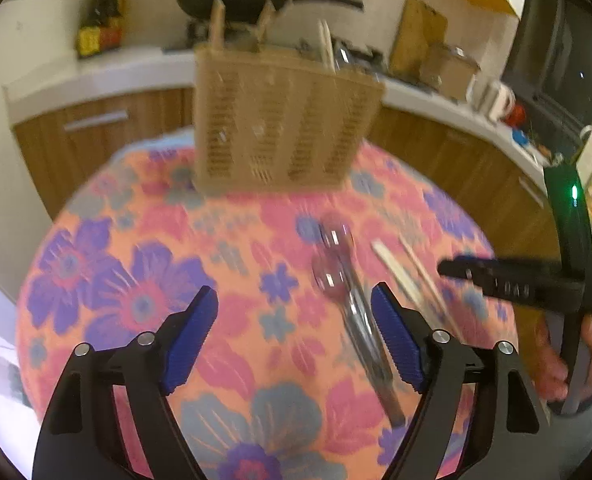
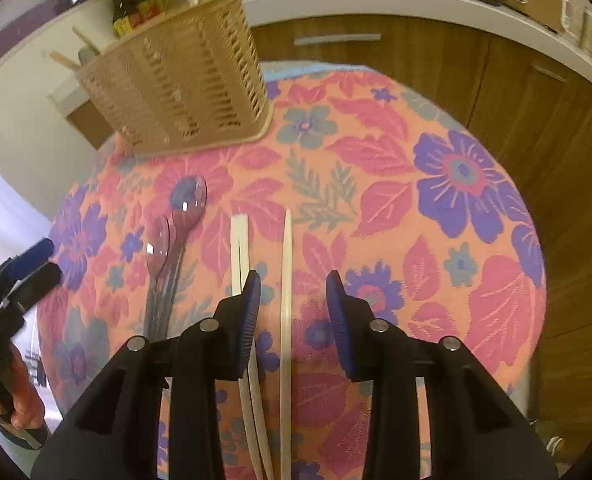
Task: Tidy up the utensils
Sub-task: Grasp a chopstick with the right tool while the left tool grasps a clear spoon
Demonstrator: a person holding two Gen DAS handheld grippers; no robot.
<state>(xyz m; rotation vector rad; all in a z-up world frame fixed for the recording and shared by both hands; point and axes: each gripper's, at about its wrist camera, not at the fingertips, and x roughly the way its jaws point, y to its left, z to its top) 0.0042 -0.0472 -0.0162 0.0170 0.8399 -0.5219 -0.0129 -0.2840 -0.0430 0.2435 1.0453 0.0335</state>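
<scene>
Two clear plastic spoons lie side by side on the flowered tablecloth. My left gripper hovers open above the cloth, and the spoon handles run just inside its right finger. Pale chopsticks lie to the right of the spoons. In the right wrist view my right gripper stands open over one chopstick, which lies between the pads without touching them. Two more chopsticks pass under its left finger. The spoons lie further left. A beige slotted utensil basket holding some utensils stands at the table's far side.
Behind the round table runs a white counter over wooden cabinets, with a black wok, bottles and boxes on it. The other gripper, held in a hand, shows at the right. The table edge curves away on all sides.
</scene>
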